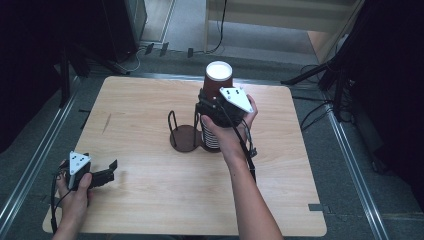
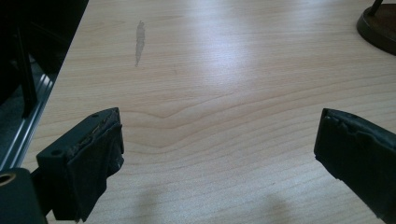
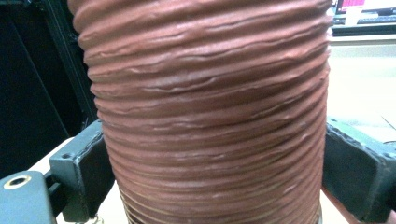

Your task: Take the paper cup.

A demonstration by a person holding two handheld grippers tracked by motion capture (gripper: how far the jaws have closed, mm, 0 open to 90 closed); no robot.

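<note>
A brown ribbed paper cup [image 1: 218,80] with a white inside stands upright atop a stack of cups [image 1: 210,138] by a dark wire holder [image 1: 183,138] at the table's middle. My right gripper [image 1: 208,99] is shut on it. In the right gripper view the cup [image 3: 210,93] sits between the jaws, and both pads of the gripper [image 3: 215,172] press its sides. My left gripper [image 1: 112,170] rests at the table's near left corner. Its jaws [image 2: 217,144] stand wide open over bare wood.
The wooden table [image 1: 150,200] has a pale scuff mark [image 2: 139,42] at its left. The holder's dark round base [image 2: 380,28] shows at the far right of the left gripper view. Black stands and cables lie on the floor beyond the table's far edge.
</note>
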